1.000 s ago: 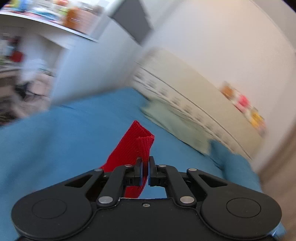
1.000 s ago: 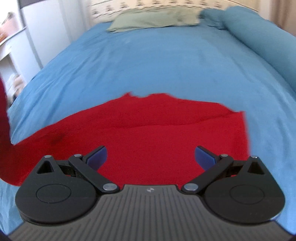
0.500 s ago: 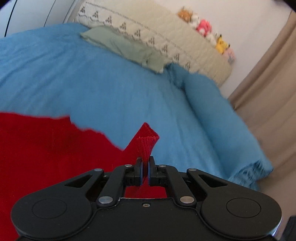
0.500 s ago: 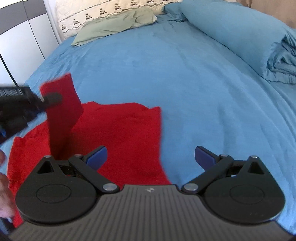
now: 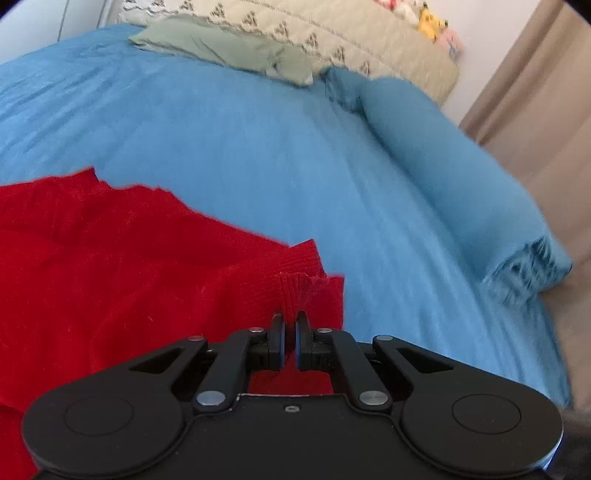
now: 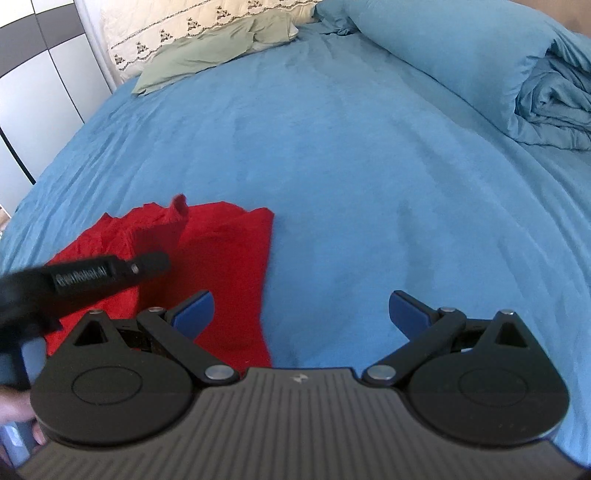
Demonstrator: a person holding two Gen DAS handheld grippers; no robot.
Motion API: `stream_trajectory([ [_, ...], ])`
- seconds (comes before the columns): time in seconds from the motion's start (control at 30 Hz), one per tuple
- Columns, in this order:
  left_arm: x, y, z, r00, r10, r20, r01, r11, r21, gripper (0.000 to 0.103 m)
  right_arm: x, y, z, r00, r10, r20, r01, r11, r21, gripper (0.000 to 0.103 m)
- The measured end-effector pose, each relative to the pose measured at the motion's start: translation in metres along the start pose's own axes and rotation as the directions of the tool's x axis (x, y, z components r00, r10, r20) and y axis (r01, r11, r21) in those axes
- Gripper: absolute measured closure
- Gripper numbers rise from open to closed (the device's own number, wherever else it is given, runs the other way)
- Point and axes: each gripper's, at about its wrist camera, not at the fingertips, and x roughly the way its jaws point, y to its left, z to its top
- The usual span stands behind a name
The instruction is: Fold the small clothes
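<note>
A red knit garment (image 5: 110, 266) lies spread on the blue bed sheet (image 5: 258, 155). My left gripper (image 5: 290, 321) is shut on the ribbed cuff of one red sleeve (image 5: 295, 291), held low over the garment's body. In the right wrist view the same red garment (image 6: 229, 258) lies at the lower left, with the left gripper (image 6: 162, 263) reaching in from the left and the sleeve end (image 6: 180, 205) sticking up beyond it. My right gripper (image 6: 301, 310) stands open above the sheet, just right of the garment's edge, with nothing between its blue pads (image 6: 195, 308).
A pale green pillow (image 6: 214, 51) and a patterned cream bolster (image 5: 332, 40) lie at the head of the bed. A rolled blue duvet (image 6: 517, 66) runs along the right side. Soft toys (image 5: 432, 18) sit on the bolster. A hand (image 6: 18, 413) shows at the lower left.
The left gripper has swung right and down, carrying the red sleeve across onto the garment's body. The right gripper has moved right, off the garment, and stays open.
</note>
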Motion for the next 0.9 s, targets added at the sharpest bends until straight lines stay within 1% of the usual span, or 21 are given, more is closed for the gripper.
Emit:
stream_trajectory([
  [0.03,0.005,0.000,-0.005,1.000,0.001,-0.019,-0.001,1.000,0.008,0.098,0.001,-0.002,0.001,1.000,-0.001,-0.001,0.001,1.000,-0.004,0.000],
  [0.1,0.008,0.002,-0.008,0.999,-0.007,-0.039,0.007,1.000,0.010,0.082,0.002,-0.006,0.002,1.000,-0.005,0.002,0.005,1.000,-0.012,0.000],
  [0.13,0.005,0.004,-0.008,0.999,-0.009,-0.046,0.010,1.000,0.005,0.061,0.003,-0.008,0.003,1.000,-0.007,0.003,0.007,1.000,-0.014,0.000],
  [0.17,-0.002,0.007,-0.008,0.999,0.002,-0.032,-0.003,1.000,-0.006,0.040,0.003,-0.010,0.004,1.000,-0.008,0.005,0.008,1.000,-0.013,0.000],
  [0.2,-0.014,0.011,-0.007,1.000,0.023,-0.003,-0.023,1.000,-0.013,0.034,0.002,-0.011,0.005,1.000,-0.005,0.008,0.005,1.000,-0.008,0.000],
  [0.27,-0.040,0.020,-0.008,0.996,0.074,0.048,-0.074,0.997,0.001,0.032,0.001,-0.011,0.008,1.000,0.008,0.010,-0.008,1.000,-0.001,0.000],
  [0.33,-0.069,0.036,-0.009,0.983,0.167,0.081,-0.169,0.985,0.025,0.031,-0.001,-0.005,0.011,1.000,0.029,0.009,-0.029,1.000,-0.008,0.000],
  [0.43,-0.110,0.070,-0.018,0.942,0.315,0.114,-0.322,0.946,0.044,0.029,0.000,0.014,0.011,0.997,0.075,-0.016,-0.076,0.996,-0.045,0.000],
  [0.47,-0.121,0.083,-0.023,0.924,0.365,0.115,-0.372,0.927,0.047,0.029,0.002,0.023,0.009,0.995,0.097,-0.027,-0.098,0.993,-0.062,0.000],
  [0.5,-0.133,0.101,-0.027,0.902,0.418,0.110,-0.424,0.904,0.047,0.029,0.005,0.030,0.008,0.992,0.117,-0.039,-0.120,0.990,-0.081,0.009],
  [0.53,-0.140,0.114,-0.031,0.886,0.453,0.101,-0.459,0.887,0.044,0.029,0.008,0.038,0.006,0.990,0.130,-0.053,-0.135,0.986,-0.097,0.019],
  [0.57,-0.147,0.131,-0.035,0.868,0.489,0.087,-0.493,0.869,0.034,0.029,0.013,0.045,0.004,0.988,0.140,-0.068,-0.147,0.983,-0.111,0.024],
  [0.6,-0.153,0.145,-0.037,0.855,0.513,0.076,-0.516,0.857,0.015,0.029,0.018,0.052,0.002,0.986,0.149,-0.081,-0.157,0.981,-0.115,0.030],
  [0.63,-0.159,0.163,-0.040,0.843,0.534,0.068,-0.535,0.845,-0.011,0.029,0.023,0.056,0.001,0.984,0.154,-0.089,-0.164,0.980,-0.111,0.033],
  [0.67,-0.163,0.175,-0.042,0.835,0.547,0.062,-0.546,0.837,-0.032,0.029,0.031,0.060,-0.001,0.983,0.155,-0.098,-0.164,0.981,-0.099,0.034],
  [0.7,-0.165,0.188,-0.043,0.825,0.562,0.058,-0.560,0.827,-0.051,0.029,0.036,0.064,-0.002,0.984,0.147,-0.103,-0.157,0.984,-0.090,0.039],
  [0.77,-0.167,0.207,-0.045,0.803,0.593,0.053,-0.590,0.805,-0.062,0.029,0.050,0.068,-0.004,0.985,0.124,-0.116,-0.133,0.989,-0.071,0.050],
  [0.8,-0.165,0.212,-0.043,0.792,0.609,0.052,-0.606,0.793,-0.053,0.029,0.056,0.069,-0.005,0.986,0.108,-0.125,-0.116,0.991,-0.062,0.058],
  [0.83,-0.165,0.216,-0.043,0.780,0.624,0.052,-0.622,0.782,-0.045,0.030,0.060,0.069,-0.005,0.987,0.094,-0.129,-0.102,0.993,-0.054,0.063],
  [0.87,-0.163,0.222,-0.042,0.772,0.633,0.053,-0.632,0.774,-0.042,0.030,0.063,0.070,-0.006,0.988,0.087,-0.127,-0.094,0.995,-0.045,0.064],
  [0.9,-0.162,0.227,-0.039,0.769,0.637,0.056,-0.636,0.771,-0.046,0.030,0.064,0.070,-0.006,0.989,0.084,-0.124,-0.090,0.995,-0.043,0.066],
])
